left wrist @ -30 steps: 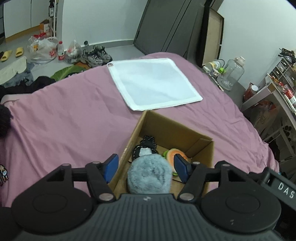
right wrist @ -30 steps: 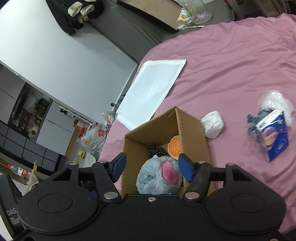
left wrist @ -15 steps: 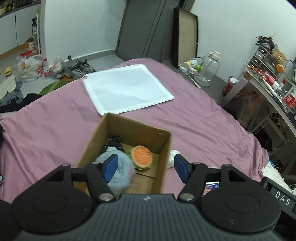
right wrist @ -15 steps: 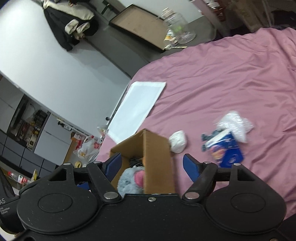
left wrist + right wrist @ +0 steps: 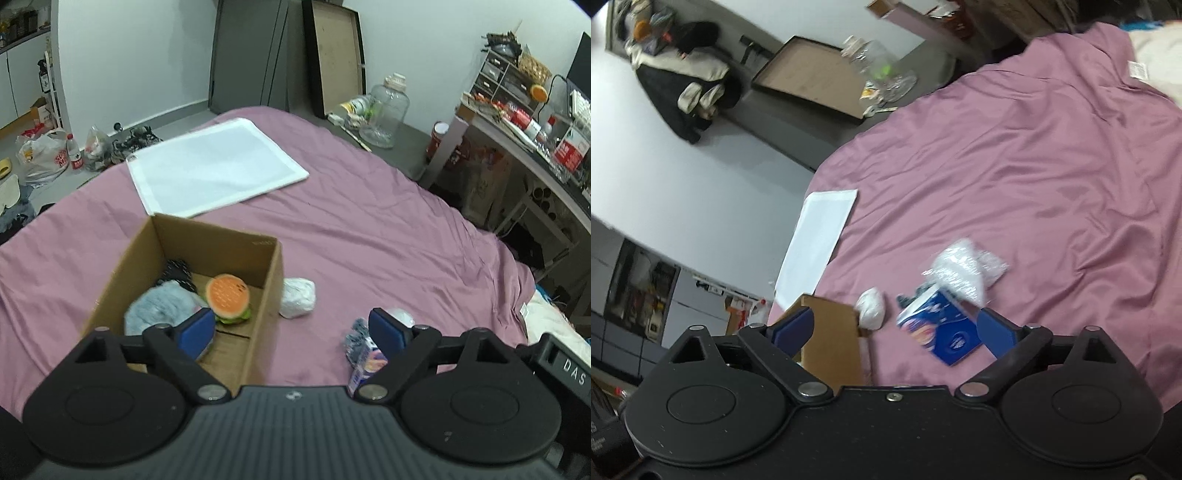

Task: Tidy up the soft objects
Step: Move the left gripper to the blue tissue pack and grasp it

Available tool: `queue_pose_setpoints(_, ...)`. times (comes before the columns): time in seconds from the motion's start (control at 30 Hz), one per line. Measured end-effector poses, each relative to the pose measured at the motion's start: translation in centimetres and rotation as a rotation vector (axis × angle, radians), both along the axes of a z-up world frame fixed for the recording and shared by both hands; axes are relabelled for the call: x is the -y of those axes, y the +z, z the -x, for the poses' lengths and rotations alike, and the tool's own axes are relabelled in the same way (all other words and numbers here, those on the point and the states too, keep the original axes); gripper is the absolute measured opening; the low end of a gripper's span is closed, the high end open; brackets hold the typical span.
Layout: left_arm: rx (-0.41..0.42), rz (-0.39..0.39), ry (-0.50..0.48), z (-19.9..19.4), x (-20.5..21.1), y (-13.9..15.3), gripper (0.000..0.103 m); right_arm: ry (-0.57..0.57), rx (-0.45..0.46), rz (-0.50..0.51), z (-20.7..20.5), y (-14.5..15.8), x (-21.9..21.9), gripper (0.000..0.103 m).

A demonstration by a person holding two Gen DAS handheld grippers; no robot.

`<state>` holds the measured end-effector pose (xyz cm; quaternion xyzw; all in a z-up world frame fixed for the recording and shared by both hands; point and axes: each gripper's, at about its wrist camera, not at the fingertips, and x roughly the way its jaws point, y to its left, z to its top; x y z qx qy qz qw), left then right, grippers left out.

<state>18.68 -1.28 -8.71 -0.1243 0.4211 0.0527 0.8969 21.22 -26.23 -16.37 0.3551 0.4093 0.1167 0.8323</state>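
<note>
An open cardboard box (image 5: 271, 273) (image 5: 831, 339) sits on the pink bedspread (image 5: 369, 229). Inside lie a grey fluffy plush (image 5: 159, 306), a burger-shaped plush (image 5: 228, 297) and a dark item (image 5: 177, 271). Just right of the box rests a white soft bundle (image 5: 297, 297) (image 5: 871, 313). Further right lie a blue tissue pack (image 5: 942, 334) (image 5: 364, 363), a dark patterned cloth (image 5: 912, 297) and a crinkled clear bag (image 5: 964, 269). My left gripper (image 5: 291, 330) hangs open over the box's right wall, holding nothing. My right gripper (image 5: 895, 330) is open above the tissue pack.
A flat white cloth (image 5: 214, 170) (image 5: 816, 240) lies beyond the box. Off the bed's far side stand a glass jar (image 5: 386, 110) and leaning boards (image 5: 332, 55); a cluttered desk (image 5: 528, 129) is at the right. Bags and shoes (image 5: 122, 144) lie on the floor at the left.
Both grippers swung right, away from above the box, and rose. The grey plush, earlier between the fingers of both, now lies in the box. The tissue pack and bag have come under the right gripper.
</note>
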Motion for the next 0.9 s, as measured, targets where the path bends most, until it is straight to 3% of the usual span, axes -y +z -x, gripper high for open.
queue_pose_setpoints(0.5, -0.086, -0.044, -0.028, -2.3, 5.3, -3.4, 0.089, -0.071, -0.101, -0.107, -2.0, -4.5, 3.9, 0.096)
queue_pose_setpoints(0.73, -0.116, -0.051, -0.055, -3.7, 7.5, -5.6, 0.089, -0.101, -0.161, -0.139, -3.1, -6.5, 4.9, 0.079)
queue_pose_setpoints(0.9, -0.148, -0.059, -0.075, -4.6, 8.8, -7.4, 0.088, -0.076, -0.176, -0.149, -3.8, -7.2, 4.6, 0.077)
